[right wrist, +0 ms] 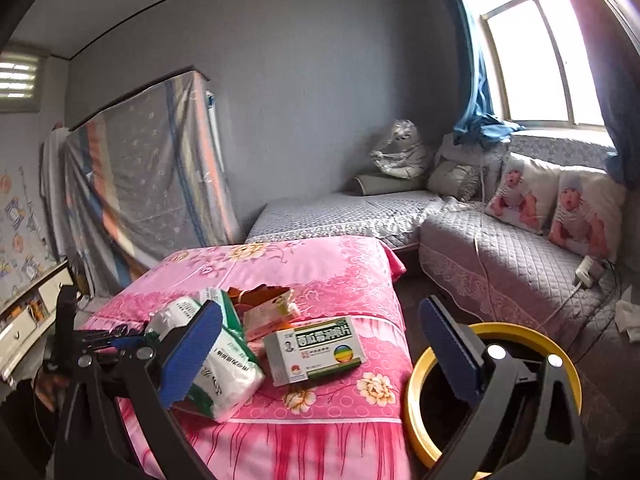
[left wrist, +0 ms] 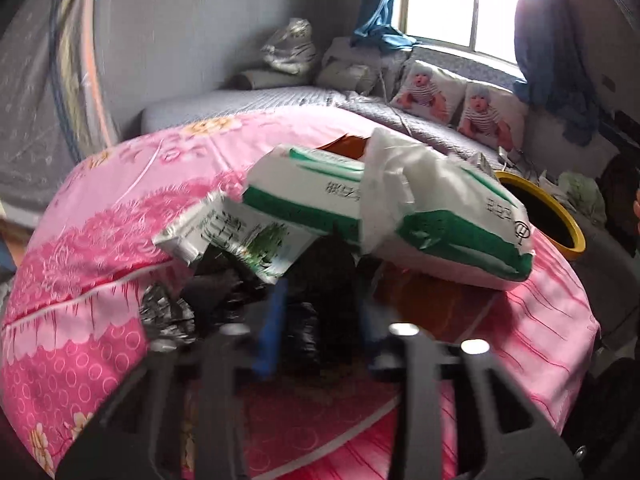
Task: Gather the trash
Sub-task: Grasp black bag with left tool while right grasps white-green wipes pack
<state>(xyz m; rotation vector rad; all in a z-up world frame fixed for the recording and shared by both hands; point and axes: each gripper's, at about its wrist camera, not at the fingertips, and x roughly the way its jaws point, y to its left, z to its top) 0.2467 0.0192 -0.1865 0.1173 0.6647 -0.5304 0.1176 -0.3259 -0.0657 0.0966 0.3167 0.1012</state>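
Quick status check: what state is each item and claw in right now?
Left claw: closed down on black plastic bag.
Right claw: open, empty.
Medicine box: closed, flat on pink cloth.
Tissue pack: torn open, lying down.
Yellow-rimmed bin: upright, open-topped.

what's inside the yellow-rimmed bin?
The yellow-rimmed bin looks dark inside; no trash is distinguishable. The right gripper covers part of the opening, and the bottom is not visible.
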